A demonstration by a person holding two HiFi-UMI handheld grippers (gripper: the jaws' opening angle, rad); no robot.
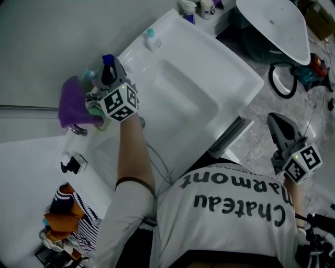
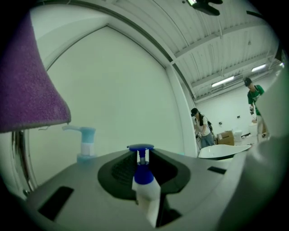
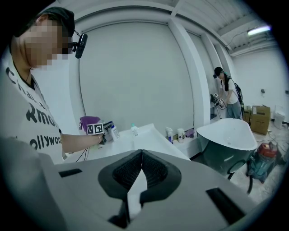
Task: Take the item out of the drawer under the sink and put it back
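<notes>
Halfway at best, pump bottle (image 2: 145,182) pinched in left gripper (image 1: 107,77) up beside sink (image 1: 236,69) — right gripper (image 3: 141,158) pressed together, empty — put-back not yet done.

Two claws (image 2: 143,158) (image 3: 141,155), four bottles (image 1: 108,63) (image 1: 152,37) (image 1: 188,8) (image 1: 208,7), one sink (image 1: 230,68), one bathtub (image 1: 272,26), one purple towel (image 1: 73,99).

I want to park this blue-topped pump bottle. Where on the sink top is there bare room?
The white sink top is bare on the strip between its rectangular basin and the edge nearest the white bathtub. Crowded: the corner where the left tool holds the blue-topped pump bottle by the purple towel, and around the teal-capped bottle.
</notes>
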